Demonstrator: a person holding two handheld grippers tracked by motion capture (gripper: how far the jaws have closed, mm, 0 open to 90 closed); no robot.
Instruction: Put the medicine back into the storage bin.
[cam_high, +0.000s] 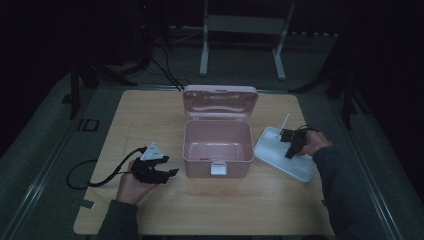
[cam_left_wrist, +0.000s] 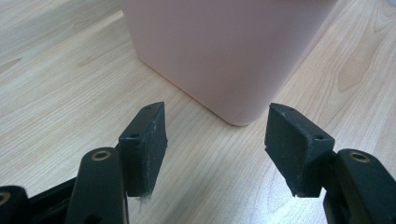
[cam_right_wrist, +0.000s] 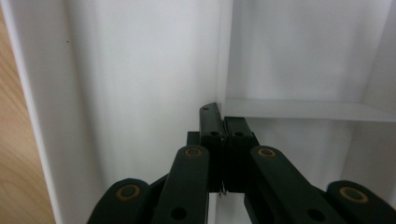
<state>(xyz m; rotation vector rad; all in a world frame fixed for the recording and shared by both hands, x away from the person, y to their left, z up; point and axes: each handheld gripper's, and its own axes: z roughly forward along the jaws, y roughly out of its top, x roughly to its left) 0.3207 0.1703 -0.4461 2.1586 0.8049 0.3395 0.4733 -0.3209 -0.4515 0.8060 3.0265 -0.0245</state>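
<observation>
My right gripper (cam_right_wrist: 223, 122) clenched on divider wall of white tray (cam_high: 272, 147), beside open pink box (cam_high: 217, 150). Step: gripping tray insert. Next: lift straight, carry toward box. Left gripper (cam_left_wrist: 217, 149) released, box corner just ahead.

Room behind the table (cam_high: 150, 115) is basically black in the high view, so the stands back there are just outlines; something small and reddish on the floor of the pink box (cam_high: 218, 142) is too tiny to identify. Left gripper view cuts the box off at the top edge; right gripper (cam_right_wrist: 223, 122) jaws pinch the white tray (cam_right_wrist: 140, 70) divider, but whether anything thin sits between them, can't tell.
</observation>
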